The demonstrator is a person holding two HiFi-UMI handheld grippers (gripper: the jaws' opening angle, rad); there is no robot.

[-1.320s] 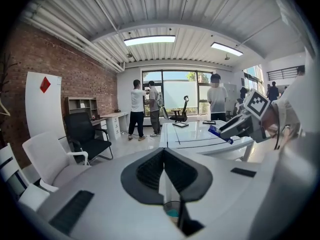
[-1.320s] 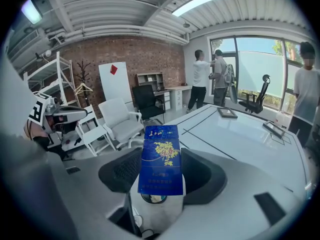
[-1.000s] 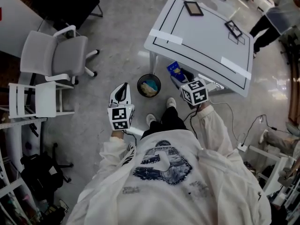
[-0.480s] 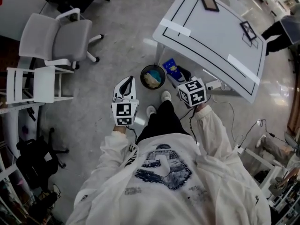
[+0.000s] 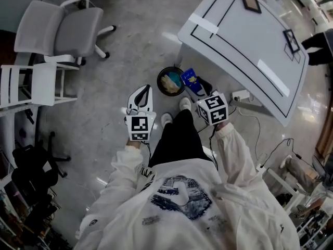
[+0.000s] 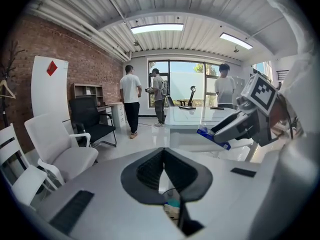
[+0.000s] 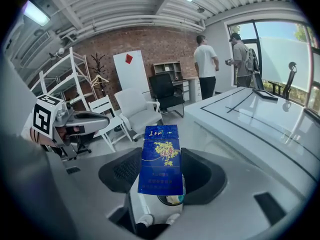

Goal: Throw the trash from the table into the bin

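Blue pack (image 7: 161, 156) is clamped upright between the pads of the right gripper (image 7: 161, 170); the jaws are held about half open by its width, and yellow print is seen on its face. In the head view the pack (image 5: 189, 78) is seen off the table, low over the floor, just beside the right rim of the round black bin (image 5: 170, 81). The bin is stood on the floor by the table's near corner, with pale trash already inside it. In the right gripper view the bin (image 7: 170, 199) is seen right under the pack's lower end. The left gripper (image 6: 163, 153) is seen with its jaws brought together at the tips and nothing gripped; it (image 5: 141, 95) is held left of the bin, apart from it. The white table (image 5: 244, 51) is marked with black lines and white tape, and two dark frames (image 5: 250, 0) are laid on it. A white office chair (image 5: 65, 27) is stood well apart at the upper left.
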